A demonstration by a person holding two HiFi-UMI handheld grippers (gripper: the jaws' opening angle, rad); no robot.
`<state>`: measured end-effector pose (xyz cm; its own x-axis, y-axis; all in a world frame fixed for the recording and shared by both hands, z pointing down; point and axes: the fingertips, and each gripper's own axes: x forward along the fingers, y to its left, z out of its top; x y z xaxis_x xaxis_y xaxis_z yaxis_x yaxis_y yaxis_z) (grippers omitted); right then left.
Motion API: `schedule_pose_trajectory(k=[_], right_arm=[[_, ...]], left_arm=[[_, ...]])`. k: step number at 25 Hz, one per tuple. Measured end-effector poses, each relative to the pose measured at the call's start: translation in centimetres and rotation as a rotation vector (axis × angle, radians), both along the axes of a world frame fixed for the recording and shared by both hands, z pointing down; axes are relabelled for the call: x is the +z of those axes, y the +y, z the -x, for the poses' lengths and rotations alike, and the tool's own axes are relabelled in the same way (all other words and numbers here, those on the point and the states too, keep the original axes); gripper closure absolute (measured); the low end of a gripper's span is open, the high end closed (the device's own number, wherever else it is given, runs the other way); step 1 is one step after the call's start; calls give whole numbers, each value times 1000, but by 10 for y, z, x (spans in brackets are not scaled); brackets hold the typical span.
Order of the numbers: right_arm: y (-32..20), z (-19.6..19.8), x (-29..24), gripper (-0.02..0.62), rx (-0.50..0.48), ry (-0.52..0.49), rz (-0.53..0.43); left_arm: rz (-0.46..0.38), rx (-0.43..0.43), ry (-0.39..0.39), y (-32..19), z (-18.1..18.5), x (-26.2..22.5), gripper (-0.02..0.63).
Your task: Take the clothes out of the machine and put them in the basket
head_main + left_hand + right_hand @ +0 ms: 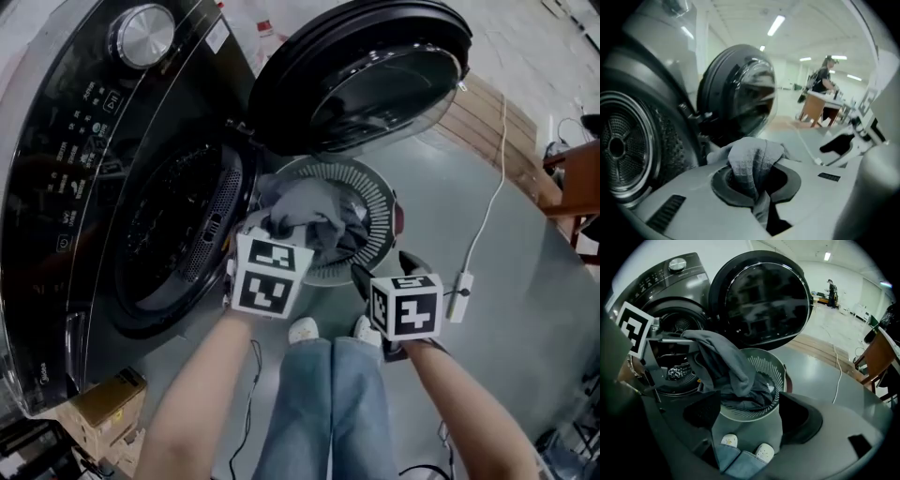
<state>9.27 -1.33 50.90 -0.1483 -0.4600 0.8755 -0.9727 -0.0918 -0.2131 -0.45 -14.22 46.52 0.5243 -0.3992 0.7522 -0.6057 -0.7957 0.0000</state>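
basket point(379, 201): dark clothes point(757, 394) inside | left gripper point(757, 186): clamps grey garment point(751, 159)

Dim, ceiling-lit frames (fisheye edges dark, distorted).

Large open indoor hall, more a workshop or test lab than a home. Rows of strip lights point(776, 24) run across a white ceiling. Smooth grey floor point(534, 309), walls pale. A washing machine point(56, 187) stands free in the open room, a white cable point(503, 141) trailing over the floor, a cardboard box point(105, 405) beside it. Wooden boards point(487, 117) lie nearby. Far off, a person point(823, 77) stands at a wooden desk point(813, 108).
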Motion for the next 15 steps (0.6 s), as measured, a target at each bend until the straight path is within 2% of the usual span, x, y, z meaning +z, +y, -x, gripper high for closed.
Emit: schedule_pose_trajectory(k=[4,8,12,14,15], right_arm=[[9,-22,-11,215,24,6,-6],[14,-41,-14,224,55,1,-16],[20,-49,-12,230,66,-6,-18],[22,-51,-11,232,65,-10,-17],[24,-51,-10,233,64,-12,-15]], left_arm=[[37,2,102,11,-46,-25,577],[73,13,133,22,-73,-30,575],[142,-22,121,33,-74,-15,575],[165,-43,70,36,-68,-1,574],[162,-47,36,38,-65,7,533]])
